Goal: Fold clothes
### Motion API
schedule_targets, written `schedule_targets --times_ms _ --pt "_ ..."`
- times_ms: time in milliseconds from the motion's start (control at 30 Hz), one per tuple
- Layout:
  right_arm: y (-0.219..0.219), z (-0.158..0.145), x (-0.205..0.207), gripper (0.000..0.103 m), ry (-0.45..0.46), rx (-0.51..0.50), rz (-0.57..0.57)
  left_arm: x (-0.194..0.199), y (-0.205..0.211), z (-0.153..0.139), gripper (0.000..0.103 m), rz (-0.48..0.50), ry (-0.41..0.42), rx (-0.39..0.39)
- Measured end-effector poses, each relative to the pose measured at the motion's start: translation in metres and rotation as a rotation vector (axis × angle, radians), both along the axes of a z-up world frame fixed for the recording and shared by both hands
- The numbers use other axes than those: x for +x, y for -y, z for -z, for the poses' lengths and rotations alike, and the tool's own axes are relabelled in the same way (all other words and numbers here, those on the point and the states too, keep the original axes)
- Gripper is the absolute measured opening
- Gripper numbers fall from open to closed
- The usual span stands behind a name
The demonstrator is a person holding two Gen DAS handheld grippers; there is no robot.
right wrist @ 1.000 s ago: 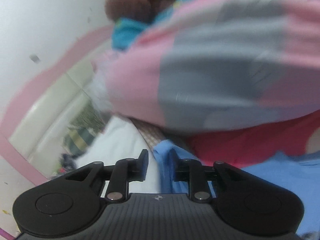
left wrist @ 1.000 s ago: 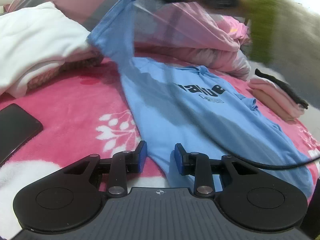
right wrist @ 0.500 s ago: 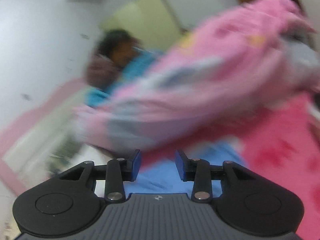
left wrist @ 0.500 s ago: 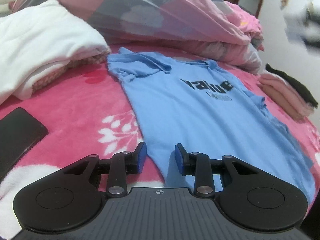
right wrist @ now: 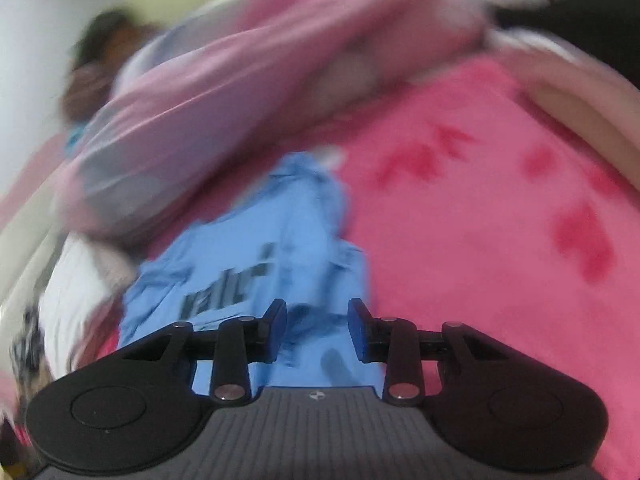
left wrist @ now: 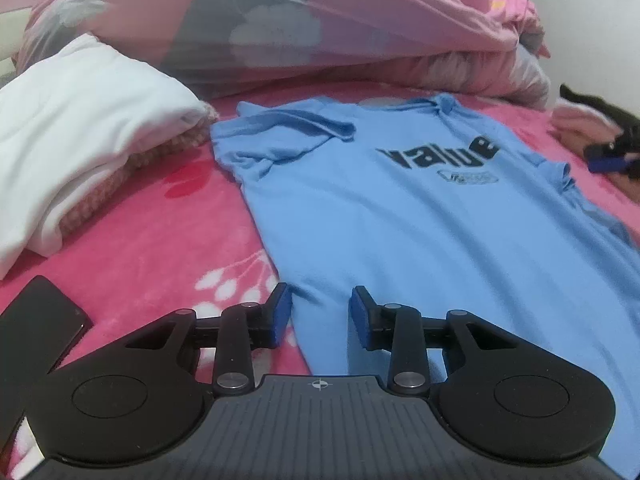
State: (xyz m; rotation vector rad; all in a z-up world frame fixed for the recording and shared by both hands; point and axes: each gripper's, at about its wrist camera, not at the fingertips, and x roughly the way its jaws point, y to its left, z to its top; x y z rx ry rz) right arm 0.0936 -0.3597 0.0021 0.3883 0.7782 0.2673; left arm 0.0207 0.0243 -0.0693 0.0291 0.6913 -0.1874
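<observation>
The left gripper (left wrist: 320,316) has its jaws wide apart and holds nothing. Its blue pads (left wrist: 279,320) sit low over the bottom edge of the blue T-shirt (left wrist: 400,220). The right gripper (right wrist: 317,328) is just as wide apart and holds nothing too. It hangs over the shirt near one sleeve.

The blue T-shirt lies flat and face up on the bed, on a pink blanket (left wrist: 160,248) with white and red flowers. It has the black word "value" (left wrist: 440,154) on the chest. The far left sleeve is folded over a bit. The bottom of the shirt is hidden behind the left gripper.

There are no boxes or baskets in sight.

The right wrist view is very blurry. The word on the shirt is smeared there, and a dark shape at the top left is too fuzzy to tell what it is.

A black phone (left wrist: 36,320) lies on the blanket to the left, partly cut off by the edge. A white folded cloth (left wrist: 80,128) sits beside the shirt's left sleeve. A big pink and grey quilt (left wrist: 280,28) is bunched up behind the shirt. At the far right are some pink folded clothes (left wrist: 580,124) with something black on top, hard to make out.
</observation>
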Motion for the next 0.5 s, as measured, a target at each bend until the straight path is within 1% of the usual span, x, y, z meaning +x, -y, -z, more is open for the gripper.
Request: schedule_targets --times_ms 67,100,167,200,233,267,367,500 --pt "-0.023 -0.002 0.007 0.036 0.039 -0.088 -0.096 -0.002 0.002 0.001 0.034 0.003 0.007 0.019" --pt "-0.029 0.005 0.011 0.036 0.026 -0.131 -0.108 -0.002 0.002 0.001 0.034 0.004 0.007 0.018" --pt "-0.041 0.018 0.02 0.031 -0.001 -0.217 -0.129 -0.002 0.001 0.001 0.034 0.007 0.007 0.014" --pt "-0.037 0.021 0.022 0.012 -0.001 -0.201 -0.115 -0.002 0.0 0.001 0.034 0.009 0.006 0.008" --pt "-0.032 0.023 0.024 0.001 -0.001 -0.183 -0.101 -0.002 -0.001 0.001 0.034 0.01 0.004 0.002" --pt "-0.028 0.025 0.026 0.001 -0.002 -0.166 -0.088 -0.002 -0.002 0.001 0.034 0.012 0.003 -0.002" --pt "-0.014 0.01 0.029 0.0 0.072 -0.117 -0.038 -0.002 -0.003 0.002 0.034 0.018 0.006 -0.005" --pt "0.01 -0.014 0.051 0.0 0.132 -0.126 0.061 -0.002 -0.004 0.002 0.034 0.027 0.007 -0.009"
